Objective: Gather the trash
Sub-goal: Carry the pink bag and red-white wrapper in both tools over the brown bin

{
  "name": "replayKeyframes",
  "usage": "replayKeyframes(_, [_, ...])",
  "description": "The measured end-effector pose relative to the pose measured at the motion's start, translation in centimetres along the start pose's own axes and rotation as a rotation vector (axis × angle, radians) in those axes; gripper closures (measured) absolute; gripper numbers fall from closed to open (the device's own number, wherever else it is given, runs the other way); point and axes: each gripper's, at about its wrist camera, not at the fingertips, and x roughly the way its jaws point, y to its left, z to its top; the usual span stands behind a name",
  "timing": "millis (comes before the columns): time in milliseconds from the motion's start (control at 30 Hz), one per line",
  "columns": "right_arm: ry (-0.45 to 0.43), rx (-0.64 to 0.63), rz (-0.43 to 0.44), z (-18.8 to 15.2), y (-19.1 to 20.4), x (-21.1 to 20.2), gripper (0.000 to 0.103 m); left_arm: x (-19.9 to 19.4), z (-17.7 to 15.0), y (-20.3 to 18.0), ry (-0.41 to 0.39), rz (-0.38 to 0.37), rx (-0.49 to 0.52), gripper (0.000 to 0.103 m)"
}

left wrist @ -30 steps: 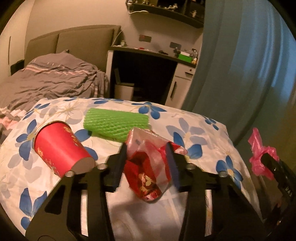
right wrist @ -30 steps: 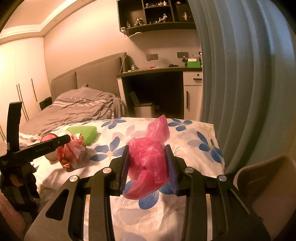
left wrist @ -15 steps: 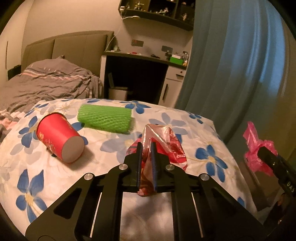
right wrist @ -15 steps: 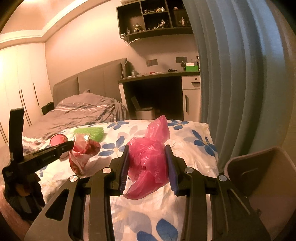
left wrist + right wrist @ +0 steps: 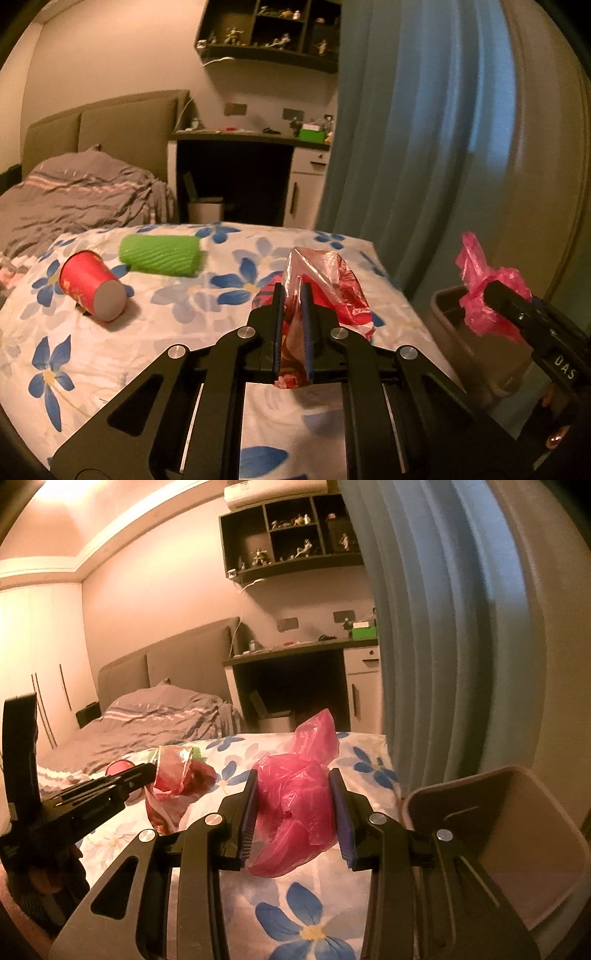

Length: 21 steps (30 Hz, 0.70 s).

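Gripping, left: the left gripper [image 5: 292, 325] has its jaws pressed nearly together, pinching a crinkled red wrapper [image 5: 332, 280] lifted off the floral bedspread [image 5: 207, 295].
Gripping, right: the right gripper [image 5: 293, 812] clamps a bunched pink plastic bag [image 5: 295, 797] between its 2 pads.
Bin: the beige trash bin [image 5: 517, 834] stands at 3 o'clock of the right gripper, beside the bed.
Left on the bedspread: red paper cup [image 5: 92, 290] on its side at 9 o'clock, green foam net [image 5: 160, 254] at 10 o'clock.
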Motion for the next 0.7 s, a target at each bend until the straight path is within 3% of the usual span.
replayKeyframes(700, [-0.088,0.056,-0.126,-1.1,-4.9,-6.1,0.066,-0.9,0.7,-9.0,-0.036,-0.135,0.13,0.095])
